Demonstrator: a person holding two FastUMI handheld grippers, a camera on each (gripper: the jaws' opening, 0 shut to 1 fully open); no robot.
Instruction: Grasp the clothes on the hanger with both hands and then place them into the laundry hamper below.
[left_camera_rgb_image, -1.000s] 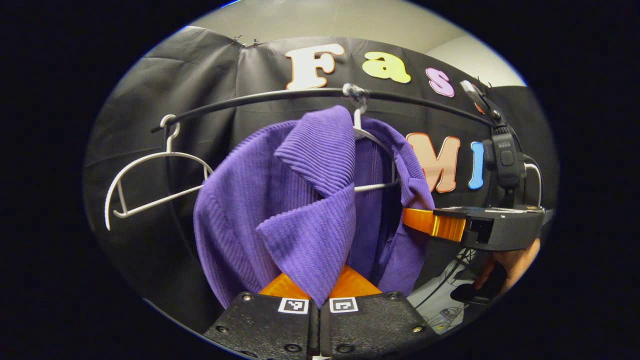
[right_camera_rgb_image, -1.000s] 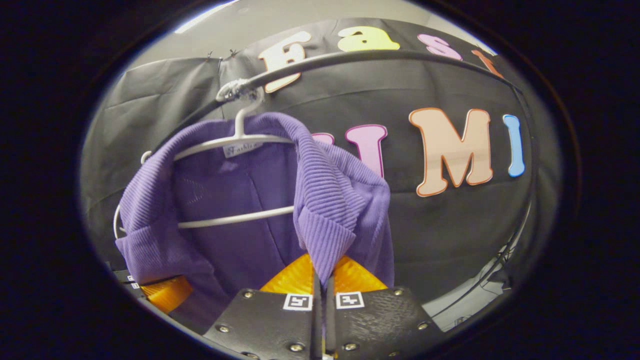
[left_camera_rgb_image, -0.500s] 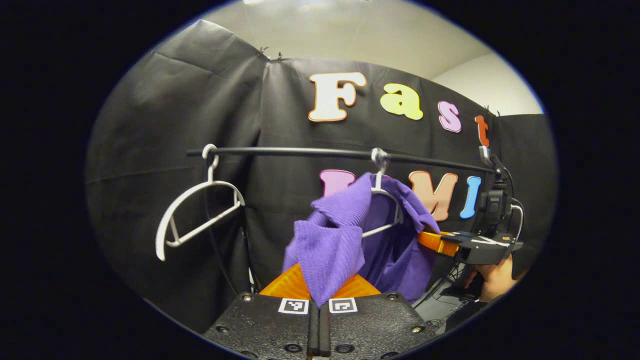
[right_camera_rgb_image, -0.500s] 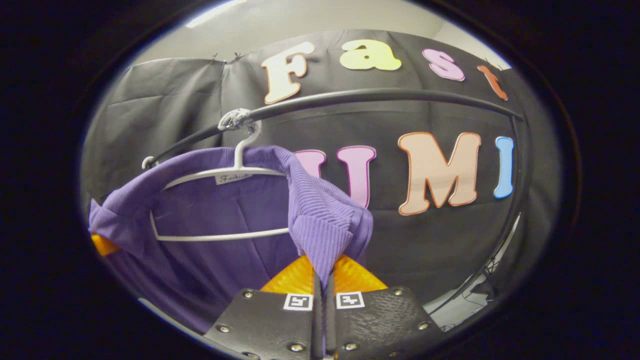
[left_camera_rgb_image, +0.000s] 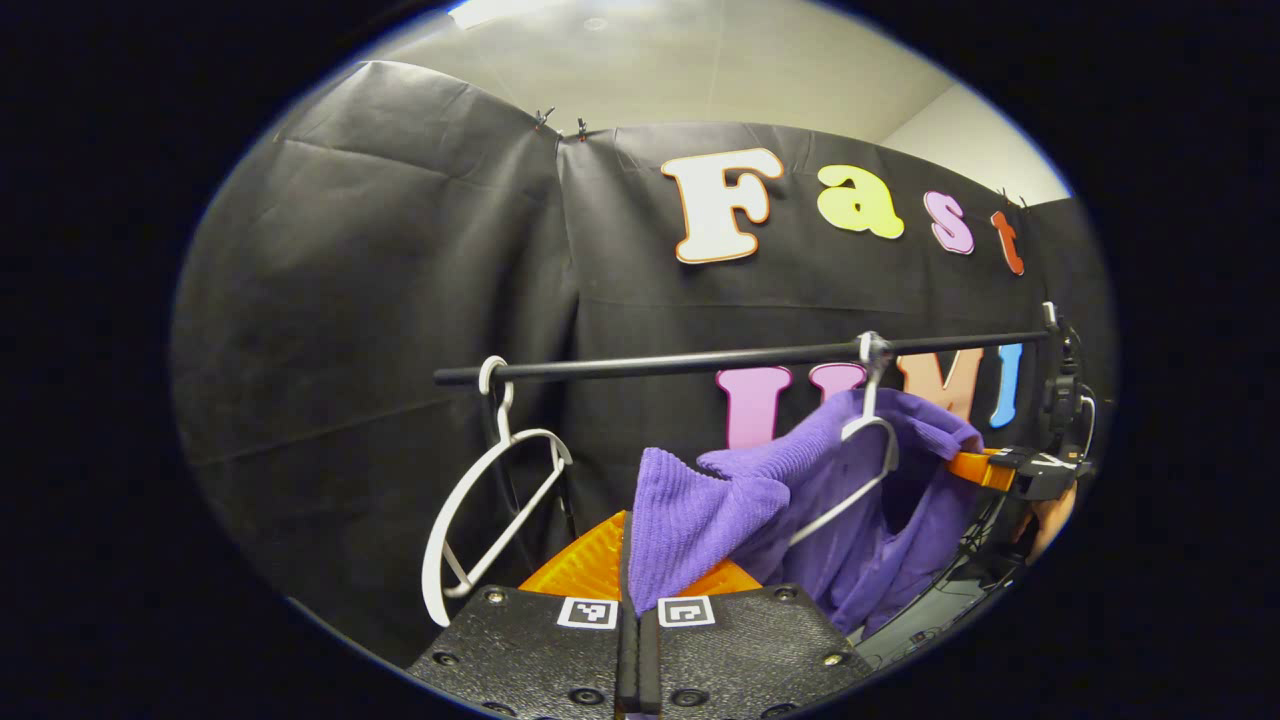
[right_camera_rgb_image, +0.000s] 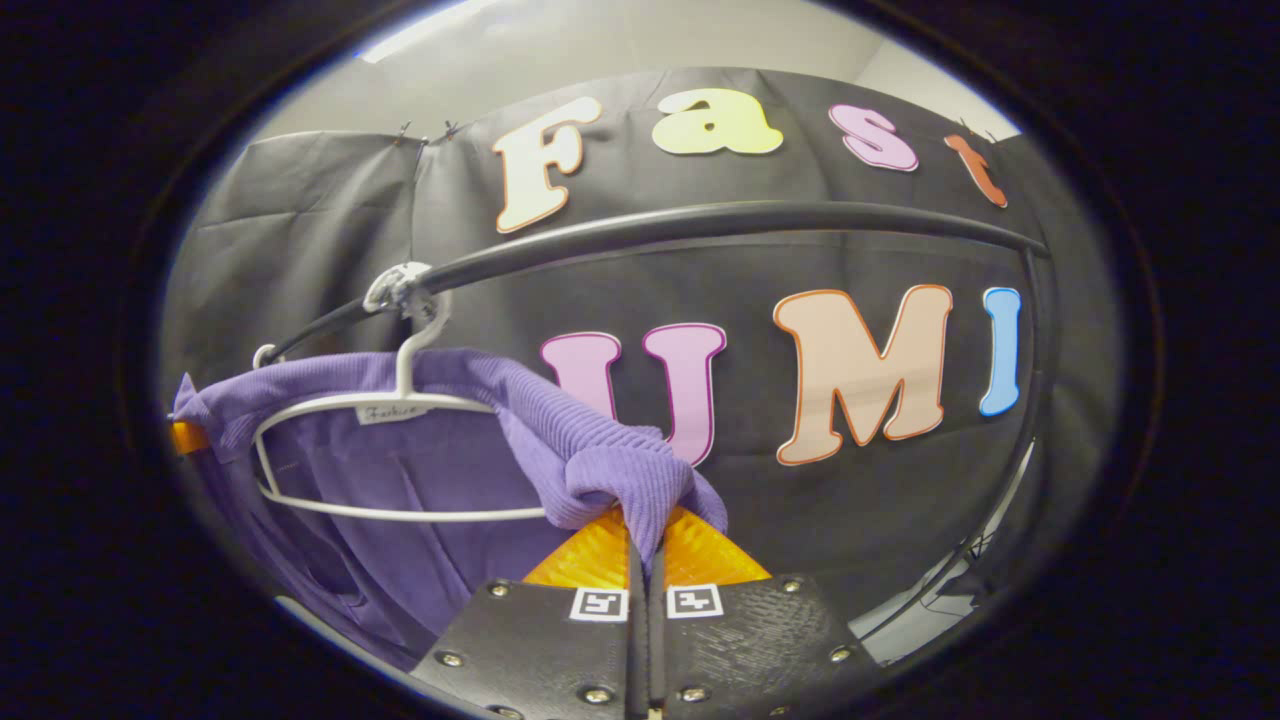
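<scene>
A purple ribbed garment (left_camera_rgb_image: 850, 520) hangs stretched around a white hanger (left_camera_rgb_image: 868, 440) on the black rail (left_camera_rgb_image: 700, 358). My left gripper (left_camera_rgb_image: 632, 560) is shut on one shoulder fold of it, low in the left gripper view. At the far right of that view, my right gripper (left_camera_rgb_image: 975, 467) pinches the other end, with a hand under it. In the right gripper view, the right gripper (right_camera_rgb_image: 645, 535) is shut on a bunched fold of the garment (right_camera_rgb_image: 430, 480), which runs left over the hanger (right_camera_rgb_image: 380, 410) to the left gripper (right_camera_rgb_image: 182, 437).
A second white hanger (left_camera_rgb_image: 490, 510) hangs bare on the rail's left end. The rail (right_camera_rgb_image: 720, 218) arcs overhead in the right gripper view. A black device with cables (left_camera_rgb_image: 1060, 390) is clamped at the rail's right end.
Both grippers have drawn back from the rail and apart, still holding the cloth. The garment now stretches flatter between them, and its shoulders have slid along the hanger.
</scene>
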